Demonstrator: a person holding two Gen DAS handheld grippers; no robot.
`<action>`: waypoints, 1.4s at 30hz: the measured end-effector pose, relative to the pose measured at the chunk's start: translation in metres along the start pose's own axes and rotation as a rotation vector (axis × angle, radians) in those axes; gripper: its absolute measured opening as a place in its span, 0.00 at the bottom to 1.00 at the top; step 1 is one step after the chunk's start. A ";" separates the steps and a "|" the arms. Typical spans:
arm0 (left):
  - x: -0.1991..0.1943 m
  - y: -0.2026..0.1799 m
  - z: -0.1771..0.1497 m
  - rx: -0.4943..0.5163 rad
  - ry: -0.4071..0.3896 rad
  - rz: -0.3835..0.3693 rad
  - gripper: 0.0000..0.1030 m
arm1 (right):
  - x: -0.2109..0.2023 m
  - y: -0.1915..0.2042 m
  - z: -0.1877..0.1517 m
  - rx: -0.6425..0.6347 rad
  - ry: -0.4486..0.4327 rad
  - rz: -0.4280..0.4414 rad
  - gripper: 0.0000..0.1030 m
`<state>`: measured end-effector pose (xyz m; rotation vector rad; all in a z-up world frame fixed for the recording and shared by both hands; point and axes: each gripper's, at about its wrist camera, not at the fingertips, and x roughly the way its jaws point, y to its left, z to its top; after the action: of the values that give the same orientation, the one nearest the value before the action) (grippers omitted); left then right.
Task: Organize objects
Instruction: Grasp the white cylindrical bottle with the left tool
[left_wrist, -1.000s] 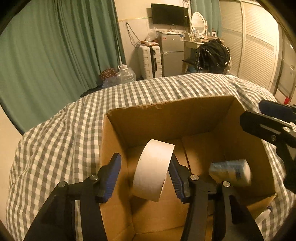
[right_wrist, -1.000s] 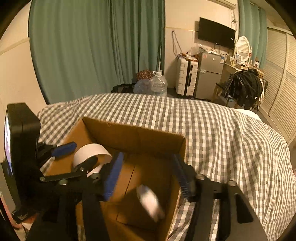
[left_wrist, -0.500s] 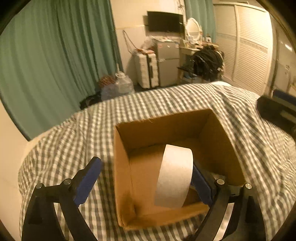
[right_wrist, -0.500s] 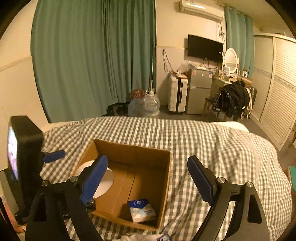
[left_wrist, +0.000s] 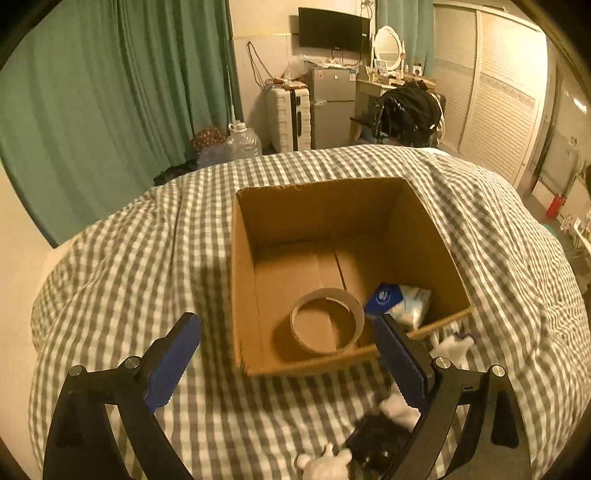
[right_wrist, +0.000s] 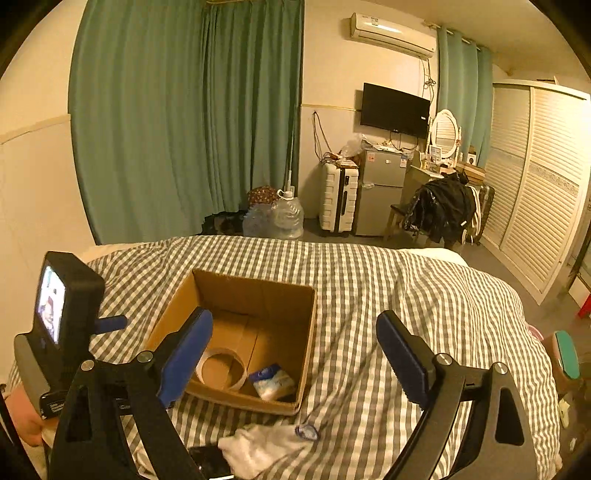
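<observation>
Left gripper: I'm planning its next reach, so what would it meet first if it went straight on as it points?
Likely the tape roll lying flat in the cardboard box, perhaps after clipping the box's near rim; depth is unclear. The left gripper is open.

No wording is showing clearly enough to read in either view. The tissue pack (left_wrist: 400, 302) lying in the cardboard box (left_wrist: 243, 280) is carrying a round white emblem on its blue end, but its lettering is blurring into the print. The fridge (right_wrist: 382, 192) is wearing small stickers on its door, and their print is coming out too small to make out. The television (right_wrist: 395, 109) is showing a faint pale mark at its lower edge, also unreadable. The small screen (right_wrist: 51, 308) on the device at the left of the right wrist view is glowing with a picture, with no legible characters.
</observation>
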<state>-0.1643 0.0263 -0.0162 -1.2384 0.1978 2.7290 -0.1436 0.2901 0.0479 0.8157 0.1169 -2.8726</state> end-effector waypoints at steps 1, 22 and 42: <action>-0.006 0.001 -0.003 0.001 -0.009 0.003 0.94 | -0.006 0.001 -0.003 -0.001 -0.001 0.002 0.88; -0.073 0.007 -0.136 -0.052 -0.114 0.099 0.94 | -0.065 0.053 -0.104 -0.077 0.086 0.011 0.88; -0.022 -0.070 -0.182 0.141 0.009 -0.080 0.73 | -0.010 0.017 -0.171 0.150 0.303 0.023 0.88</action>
<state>-0.0035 0.0613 -0.1232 -1.1933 0.3285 2.5925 -0.0443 0.2945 -0.0923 1.2674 -0.0743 -2.7411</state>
